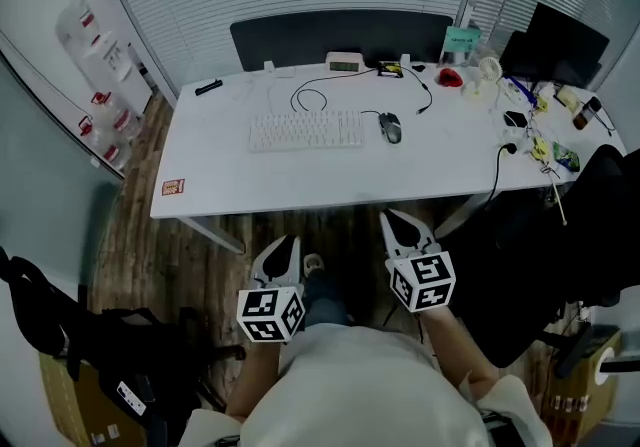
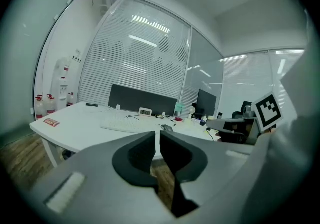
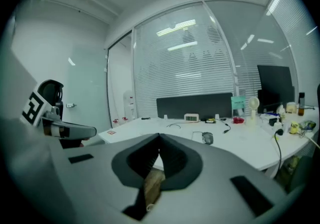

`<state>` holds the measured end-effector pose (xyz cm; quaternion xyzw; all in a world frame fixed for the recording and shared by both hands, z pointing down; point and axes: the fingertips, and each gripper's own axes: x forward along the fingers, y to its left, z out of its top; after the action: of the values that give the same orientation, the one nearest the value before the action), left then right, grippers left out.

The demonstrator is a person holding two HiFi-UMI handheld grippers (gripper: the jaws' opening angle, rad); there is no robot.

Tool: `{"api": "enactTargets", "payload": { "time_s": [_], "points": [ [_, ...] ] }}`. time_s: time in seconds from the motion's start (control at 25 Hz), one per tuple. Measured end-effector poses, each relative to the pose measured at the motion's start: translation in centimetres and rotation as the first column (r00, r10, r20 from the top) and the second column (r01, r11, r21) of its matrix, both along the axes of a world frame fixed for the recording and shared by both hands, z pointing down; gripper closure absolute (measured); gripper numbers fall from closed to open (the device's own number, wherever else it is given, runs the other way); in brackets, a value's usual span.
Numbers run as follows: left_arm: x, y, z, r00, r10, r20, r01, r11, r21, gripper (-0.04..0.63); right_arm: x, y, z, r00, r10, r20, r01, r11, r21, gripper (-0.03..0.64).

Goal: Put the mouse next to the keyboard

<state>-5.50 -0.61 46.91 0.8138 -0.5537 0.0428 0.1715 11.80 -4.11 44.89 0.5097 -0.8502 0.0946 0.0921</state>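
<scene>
A white keyboard (image 1: 306,130) lies in the middle of the white desk (image 1: 230,185). A dark wired mouse (image 1: 390,127) rests just off its right end, close beside it. Both grippers hang below the desk's near edge, in front of the person's body, well short of either object. My left gripper (image 1: 288,243) has its jaws drawn together to a hairline slit, with nothing between them (image 2: 157,134). My right gripper (image 1: 395,220) is shut and empty, its tips touching (image 3: 159,136). The keyboard (image 2: 122,125) and mouse (image 2: 166,128) show far ahead in the left gripper view; the mouse (image 3: 207,139) also shows in the right gripper view.
A small clock (image 1: 344,61), cables and a dark partition line the desk's back. Small clutter and a monitor (image 1: 565,40) crowd its right end. A red card (image 1: 173,187) lies at the front left corner. A black chair (image 1: 540,255) stands right of me, bags at lower left.
</scene>
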Motion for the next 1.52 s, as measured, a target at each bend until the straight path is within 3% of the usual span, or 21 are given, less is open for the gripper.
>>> {"api": "enactTargets", "payload": {
  "time_s": [0.6, 1.52],
  "points": [
    [0.6, 5.5, -0.4, 0.999, 0.037, 0.005, -0.037, 0.999, 0.023, 0.586, -2.1, 6.7, -0.6, 0.998, -0.062, 0.025, 0.061, 0.997, 0.044, 0.615],
    [0.7, 3.7, -0.3, 0.998, 0.056, 0.014, -0.056, 0.998, 0.019, 0.584, -1.7, 5.2, -1.3, 0.998, -0.026, 0.052, 0.022, 0.997, 0.074, 0.615]
  ]
}}
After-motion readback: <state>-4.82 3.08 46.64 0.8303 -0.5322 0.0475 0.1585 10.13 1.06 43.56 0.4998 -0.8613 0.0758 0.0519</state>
